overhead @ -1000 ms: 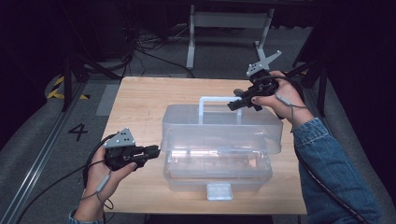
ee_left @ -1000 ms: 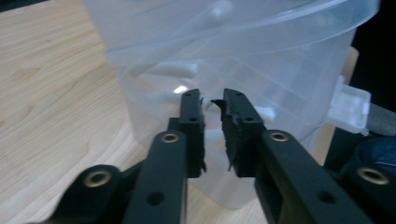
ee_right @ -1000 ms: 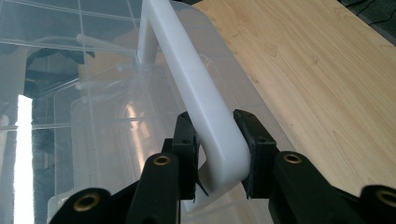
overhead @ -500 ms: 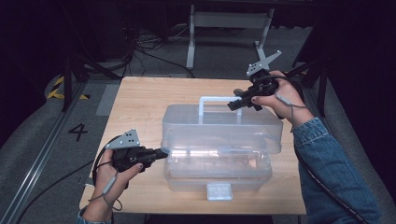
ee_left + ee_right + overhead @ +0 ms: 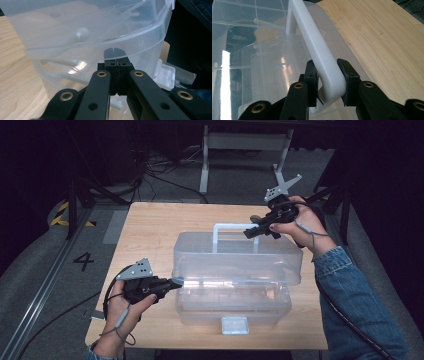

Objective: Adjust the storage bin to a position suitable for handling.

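One clear rounded plastic box (image 5: 235,280), smooth white handle (image 5: 317,47)

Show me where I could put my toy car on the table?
Bare wood lies on the table left of the clear box, from the far edge down toward the left hand-held gripper. A thin strip runs behind the box. It is crowded at the white handle, held by the right hand-held gripper.
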`<state>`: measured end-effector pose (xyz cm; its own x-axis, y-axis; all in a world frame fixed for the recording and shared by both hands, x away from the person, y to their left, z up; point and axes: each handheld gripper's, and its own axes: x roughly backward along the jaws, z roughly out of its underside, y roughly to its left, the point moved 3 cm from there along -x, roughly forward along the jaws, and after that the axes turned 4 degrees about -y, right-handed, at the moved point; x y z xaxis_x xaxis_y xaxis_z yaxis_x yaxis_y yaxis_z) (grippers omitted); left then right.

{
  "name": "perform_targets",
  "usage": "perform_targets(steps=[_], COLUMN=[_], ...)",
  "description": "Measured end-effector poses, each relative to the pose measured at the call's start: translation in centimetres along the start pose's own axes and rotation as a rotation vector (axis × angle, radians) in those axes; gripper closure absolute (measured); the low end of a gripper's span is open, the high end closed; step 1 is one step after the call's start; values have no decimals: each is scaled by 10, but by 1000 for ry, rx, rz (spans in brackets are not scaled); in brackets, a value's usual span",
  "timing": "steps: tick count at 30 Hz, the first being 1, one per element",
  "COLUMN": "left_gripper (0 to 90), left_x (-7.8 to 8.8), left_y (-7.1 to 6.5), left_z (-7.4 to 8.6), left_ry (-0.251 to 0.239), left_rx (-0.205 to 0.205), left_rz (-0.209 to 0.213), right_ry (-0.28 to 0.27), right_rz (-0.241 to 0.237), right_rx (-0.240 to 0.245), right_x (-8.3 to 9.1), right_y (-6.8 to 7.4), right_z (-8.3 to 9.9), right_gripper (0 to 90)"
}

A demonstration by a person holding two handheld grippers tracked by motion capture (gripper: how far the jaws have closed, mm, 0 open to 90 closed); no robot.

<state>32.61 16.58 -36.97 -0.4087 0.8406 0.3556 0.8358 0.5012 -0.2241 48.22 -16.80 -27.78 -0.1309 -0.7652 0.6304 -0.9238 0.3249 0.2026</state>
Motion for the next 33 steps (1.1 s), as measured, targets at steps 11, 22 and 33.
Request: perform_targets(steps=[11,22,33], left_gripper=[900,900,900], left_x=[-2,-3,-3], left_y=[1,2,5], left_z=[-1,-6,-12], left_ry=[1,-5,-19], left_rx=[-5,-10,-25], left_rz=[-16,-22,-37], right_ry=[-43,-245,-359], right_rz=[20,135,213], right_rx=[-17,42,55], right_x=[5,44,89], right_y=[1,18,43], right_z=[0,-4,22], right_gripper=[581,526,523])
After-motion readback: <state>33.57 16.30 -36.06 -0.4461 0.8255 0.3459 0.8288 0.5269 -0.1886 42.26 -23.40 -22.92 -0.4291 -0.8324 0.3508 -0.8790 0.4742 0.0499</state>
